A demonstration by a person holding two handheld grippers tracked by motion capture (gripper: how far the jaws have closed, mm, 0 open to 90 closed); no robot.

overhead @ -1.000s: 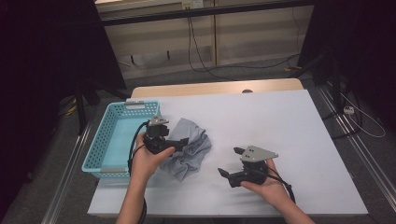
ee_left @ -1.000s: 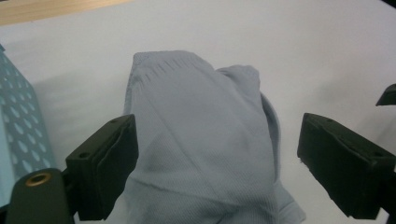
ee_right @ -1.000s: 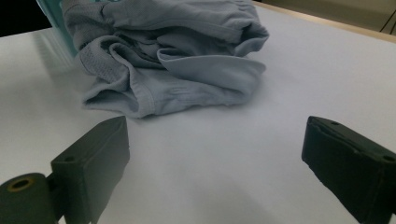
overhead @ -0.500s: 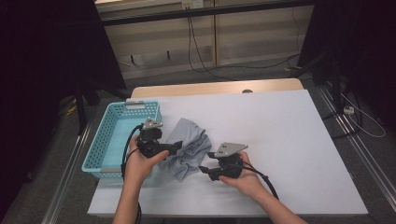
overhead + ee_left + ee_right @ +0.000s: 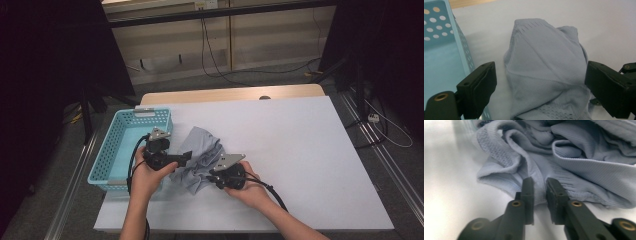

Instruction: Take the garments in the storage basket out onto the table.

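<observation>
cloth's [image 5: 546,72] lower part cut off

High view: fixed above the near side of the white rectangular table [image 5: 310,150], facing forward and down, far enough off to take in the whole tabletop, the floor and the wall beyond; forearms entering from the bottom edge.

Left gripper view: mounted on the left gripper [image 5: 541,86], looking along its two black jaws, close over the crumpled pale grey-blue ribbed cloth [image 5: 544,75], with the wall of the light blue perforated plastic basket [image 5: 439,50] at left.

Right gripper view: mounted on the right gripper [image 5: 539,192], set very low and very near, facing the cloth's hem edge-on.

Shared by all three: the cloth [image 5: 200,160]; shared by high and left gripper views: the basket [image 5: 125,145] and the tabletop.
</observation>
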